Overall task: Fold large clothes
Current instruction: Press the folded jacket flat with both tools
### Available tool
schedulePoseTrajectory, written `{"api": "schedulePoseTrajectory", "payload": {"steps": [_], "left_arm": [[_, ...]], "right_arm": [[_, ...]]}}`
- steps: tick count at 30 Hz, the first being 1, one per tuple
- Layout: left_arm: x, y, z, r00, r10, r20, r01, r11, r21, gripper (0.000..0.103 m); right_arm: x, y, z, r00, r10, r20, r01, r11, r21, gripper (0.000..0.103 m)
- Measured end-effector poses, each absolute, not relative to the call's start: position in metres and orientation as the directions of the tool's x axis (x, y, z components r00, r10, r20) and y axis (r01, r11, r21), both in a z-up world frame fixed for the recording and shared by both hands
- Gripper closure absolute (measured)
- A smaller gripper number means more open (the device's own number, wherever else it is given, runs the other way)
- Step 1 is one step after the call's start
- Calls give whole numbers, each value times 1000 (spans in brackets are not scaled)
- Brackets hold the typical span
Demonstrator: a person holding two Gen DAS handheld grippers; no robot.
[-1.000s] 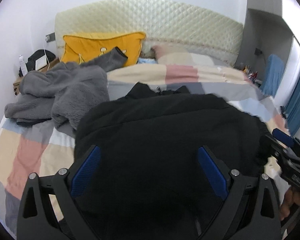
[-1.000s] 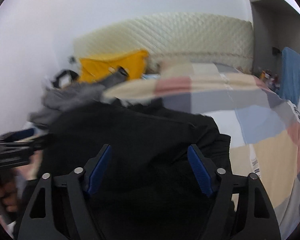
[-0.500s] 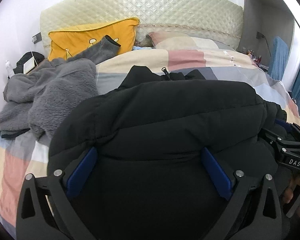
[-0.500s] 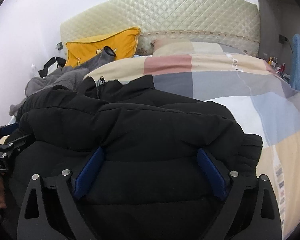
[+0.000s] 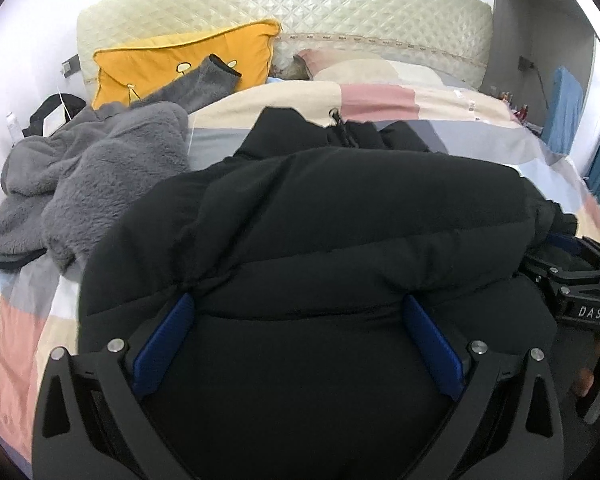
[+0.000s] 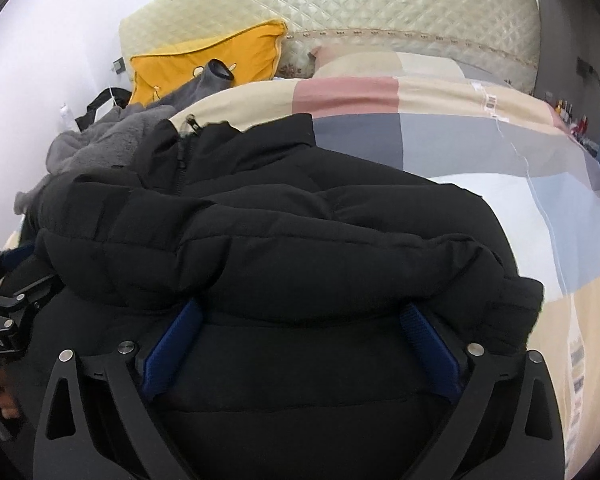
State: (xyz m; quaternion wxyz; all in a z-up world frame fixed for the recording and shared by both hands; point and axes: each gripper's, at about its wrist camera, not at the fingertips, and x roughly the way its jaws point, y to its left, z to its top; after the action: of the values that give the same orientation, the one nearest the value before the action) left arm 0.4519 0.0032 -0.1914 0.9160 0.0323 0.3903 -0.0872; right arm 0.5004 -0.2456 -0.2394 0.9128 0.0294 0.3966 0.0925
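Observation:
A black puffer jacket lies folded over on the checked bedspread, its collar and zip toward the headboard. It also fills the right wrist view. My left gripper is open, its blue pads spread wide with their tips tucked under the folded jacket edge. My right gripper is open too, its blue pads likewise under the fold. Each gripper shows at the other view's edge: the right one and the left one.
A grey fleece garment lies heaped left of the jacket. A yellow pillow leans on the quilted headboard. A nightstand with items stands at far left. A blue cloth hangs at right.
Both grippers have dropped and pushed forward into the jacket. The jacket's near part now lies folded over, and the pad tips are covered by it.

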Motion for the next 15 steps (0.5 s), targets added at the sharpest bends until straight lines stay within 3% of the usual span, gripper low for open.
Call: {"api": "schedulePoseTrajectory", "payload": {"steps": [5, 7, 12, 15], "left_arm": [[407, 33, -155, 724, -219, -654, 190, 975, -116, 0], [399, 44, -149, 743, -200, -639, 167, 980, -112, 0], [415, 70, -188, 641, -167, -749, 92, 986, -141, 0], [421, 70, -206, 627, -172, -760, 111, 985, -131, 0]], "right_arm": [[453, -263, -203, 731, 257, -632, -164, 965, 203, 20], [435, -268, -195, 747, 259, -613, -172, 965, 198, 27], [417, -284, -210, 741, 217, -635, -138, 975, 172, 28], [426, -289, -228, 703, 236, -671, -153, 972, 181, 29]]}}
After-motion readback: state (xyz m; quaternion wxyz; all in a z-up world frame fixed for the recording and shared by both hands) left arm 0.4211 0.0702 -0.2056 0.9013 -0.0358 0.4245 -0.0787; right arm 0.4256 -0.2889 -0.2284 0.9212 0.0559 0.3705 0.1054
